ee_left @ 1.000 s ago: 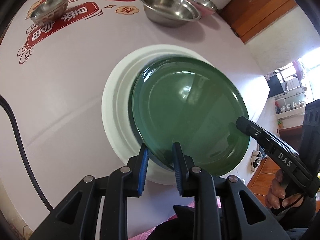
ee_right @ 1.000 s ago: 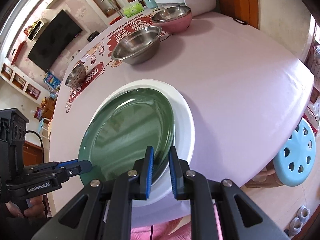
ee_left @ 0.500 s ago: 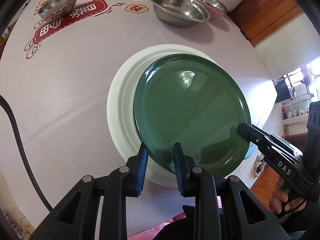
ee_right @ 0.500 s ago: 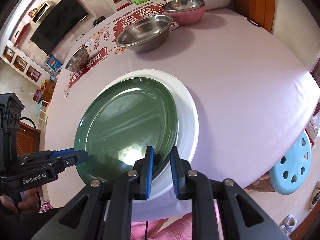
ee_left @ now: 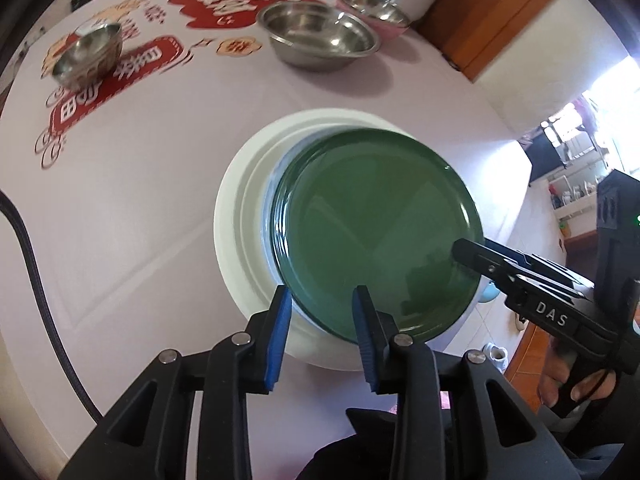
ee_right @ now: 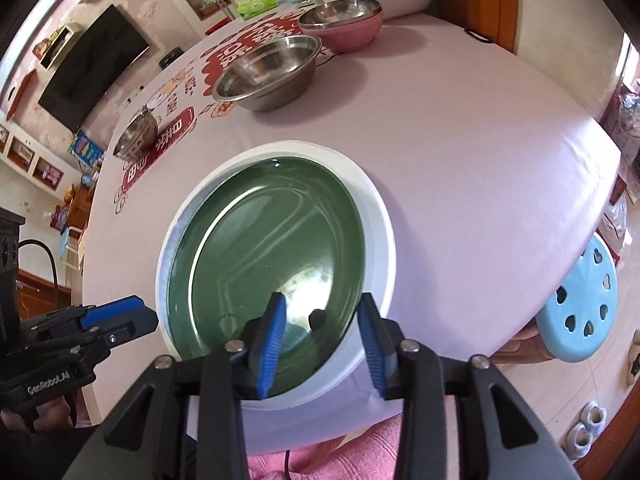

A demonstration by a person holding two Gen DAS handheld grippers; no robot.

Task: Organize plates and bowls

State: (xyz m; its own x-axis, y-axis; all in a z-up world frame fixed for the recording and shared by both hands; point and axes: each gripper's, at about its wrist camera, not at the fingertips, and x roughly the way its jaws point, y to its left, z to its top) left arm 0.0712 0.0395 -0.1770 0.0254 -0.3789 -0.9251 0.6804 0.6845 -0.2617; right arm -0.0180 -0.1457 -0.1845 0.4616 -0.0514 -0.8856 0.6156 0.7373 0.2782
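Two plates: green plate (ee_right: 264, 264) lies in white plate (ee_right: 376, 236), frame centre.
Left gripper (ee_left: 320, 332): jaws just opening, spread about green rim.
Right gripper (ee_right: 320, 340): likewise, pads clear.

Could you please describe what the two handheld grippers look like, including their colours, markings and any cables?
Both are black plastic with triangular cut-outs, silver pivot bolts and ribbed blue finger pads. The left gripper reads "GenRobot.AI" on its side in the right wrist view; the right gripper reads "DAS" in the left wrist view. A black braided cable runs beside the left one.
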